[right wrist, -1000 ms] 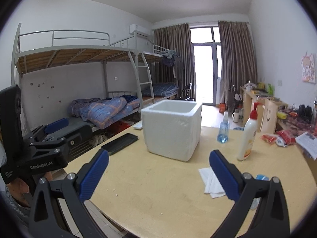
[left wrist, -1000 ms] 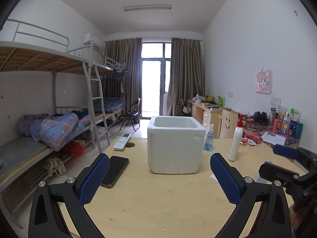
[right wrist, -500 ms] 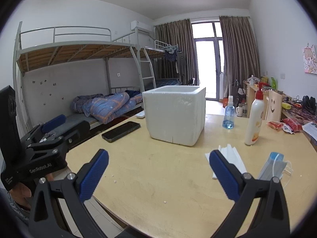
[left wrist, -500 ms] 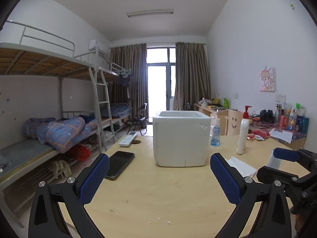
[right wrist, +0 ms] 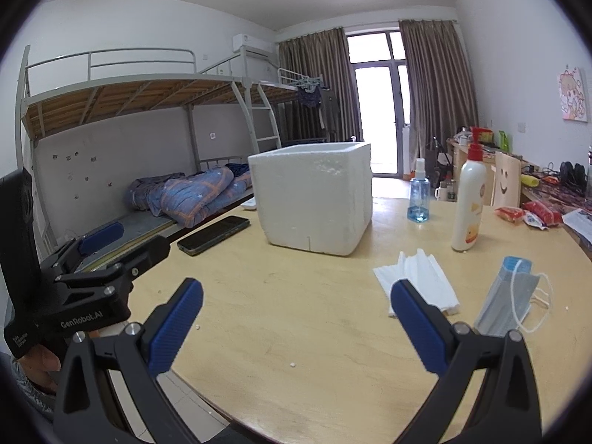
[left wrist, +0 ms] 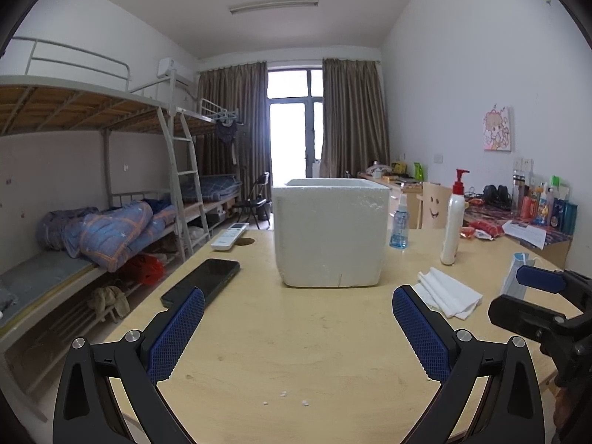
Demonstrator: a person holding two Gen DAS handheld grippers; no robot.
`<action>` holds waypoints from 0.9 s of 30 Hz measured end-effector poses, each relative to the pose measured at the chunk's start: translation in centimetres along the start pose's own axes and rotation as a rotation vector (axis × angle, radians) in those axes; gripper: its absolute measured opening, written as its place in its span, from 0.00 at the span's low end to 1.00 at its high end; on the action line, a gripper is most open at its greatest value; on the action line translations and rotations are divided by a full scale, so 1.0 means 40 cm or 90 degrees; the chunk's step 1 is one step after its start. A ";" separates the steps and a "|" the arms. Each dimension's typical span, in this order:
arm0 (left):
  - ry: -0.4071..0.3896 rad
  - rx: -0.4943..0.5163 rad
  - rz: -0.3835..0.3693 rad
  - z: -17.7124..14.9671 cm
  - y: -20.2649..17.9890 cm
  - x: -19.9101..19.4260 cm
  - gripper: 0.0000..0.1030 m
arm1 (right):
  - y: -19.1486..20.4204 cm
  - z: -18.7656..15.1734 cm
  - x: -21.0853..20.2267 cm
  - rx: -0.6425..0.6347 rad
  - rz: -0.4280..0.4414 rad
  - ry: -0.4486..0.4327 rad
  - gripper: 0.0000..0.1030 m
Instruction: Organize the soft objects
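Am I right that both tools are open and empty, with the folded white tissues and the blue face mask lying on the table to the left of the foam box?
Not quite: the tissues and face mask lie right of the foam box, as the right wrist view shows. Both the left tool and right tool are indeed open and empty.

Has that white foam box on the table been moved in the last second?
No. The white foam box sits in the same spot between the black phone and the blue spray bottle; only the cameras dropped lower.
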State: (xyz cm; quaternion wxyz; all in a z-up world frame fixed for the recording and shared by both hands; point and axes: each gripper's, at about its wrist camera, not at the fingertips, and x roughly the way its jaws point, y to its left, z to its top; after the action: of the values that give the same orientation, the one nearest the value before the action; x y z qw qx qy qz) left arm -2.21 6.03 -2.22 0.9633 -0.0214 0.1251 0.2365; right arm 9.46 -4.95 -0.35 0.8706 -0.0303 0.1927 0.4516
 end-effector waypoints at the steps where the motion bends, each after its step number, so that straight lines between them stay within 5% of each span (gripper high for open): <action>1: 0.001 0.000 -0.005 0.000 -0.004 0.001 0.99 | -0.009 0.000 -0.003 0.008 -0.005 0.001 1.00; 19: 0.022 0.040 -0.145 0.031 -0.202 0.062 0.99 | -0.201 -0.034 -0.132 0.098 -0.184 0.008 1.00; 27: 0.042 0.052 -0.197 0.029 -0.282 0.088 0.99 | -0.263 -0.052 -0.165 0.116 -0.222 0.012 1.00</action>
State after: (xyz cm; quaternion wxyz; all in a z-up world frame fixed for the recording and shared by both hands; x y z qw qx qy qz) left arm 6.27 -2.28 -2.18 0.9837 -0.0089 0.1613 0.0793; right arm 13.79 -16.75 -1.14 0.9329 0.0114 0.2328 0.2744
